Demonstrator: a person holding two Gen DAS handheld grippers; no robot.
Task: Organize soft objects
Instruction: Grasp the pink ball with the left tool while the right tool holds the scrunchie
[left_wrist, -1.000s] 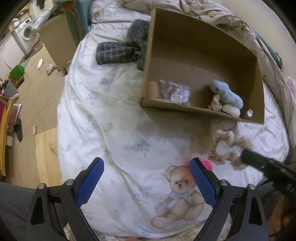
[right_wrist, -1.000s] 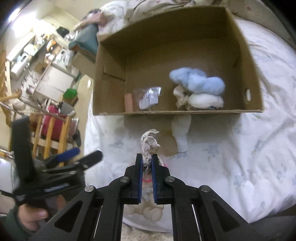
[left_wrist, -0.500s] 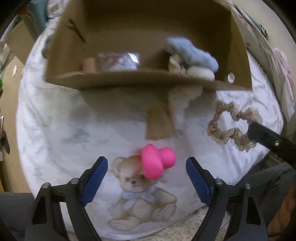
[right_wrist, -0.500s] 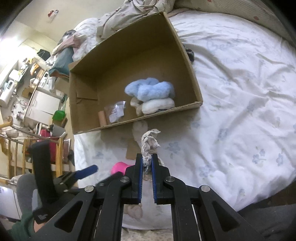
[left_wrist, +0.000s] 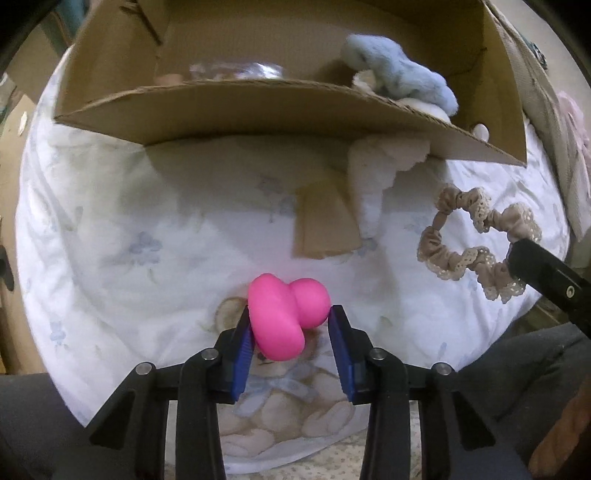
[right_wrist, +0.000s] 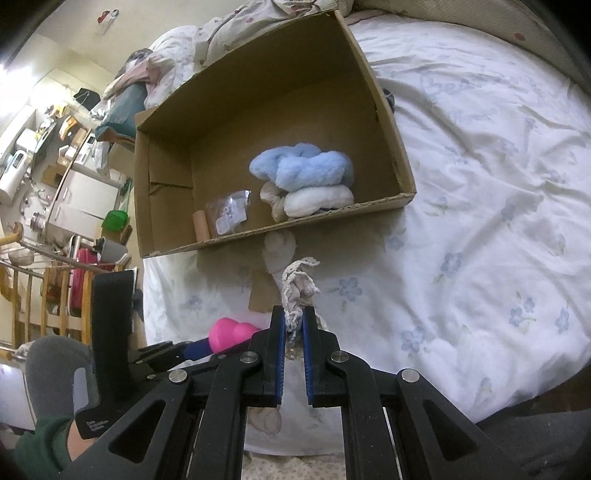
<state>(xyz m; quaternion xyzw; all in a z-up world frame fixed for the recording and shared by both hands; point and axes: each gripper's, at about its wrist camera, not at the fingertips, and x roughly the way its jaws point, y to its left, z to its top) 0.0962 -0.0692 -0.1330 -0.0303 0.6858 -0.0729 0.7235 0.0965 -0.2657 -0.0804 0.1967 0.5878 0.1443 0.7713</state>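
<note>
My left gripper (left_wrist: 290, 326) has its blue pads closed against a pink heart-shaped squishy toy (left_wrist: 286, 315) on the bed; the toy also shows in the right wrist view (right_wrist: 231, 332). My right gripper (right_wrist: 293, 325) is shut on a beige lace scrunchie (right_wrist: 297, 286), which hangs in the air at the right of the left wrist view (left_wrist: 476, 245). An open cardboard box (right_wrist: 388, 110) lies on the bed beyond both grippers. It holds a blue plush (right_wrist: 303, 168), a white plush (right_wrist: 317, 199) and a clear packet (right_wrist: 227, 212).
A white fluffy item (left_wrist: 373, 184) and a cardboard flap (left_wrist: 325, 225) stick out under the box's near wall. The bedsheet (right_wrist: 480, 184) has a printed teddy bear (left_wrist: 291, 402). Left of the bed are a wooden chair (right_wrist: 55, 291) and room clutter.
My left gripper moved forward to the pink toy and closed its wide-open jaws onto it. My right gripper kept hold of the scrunchie and swung to view the box more from the right.
</note>
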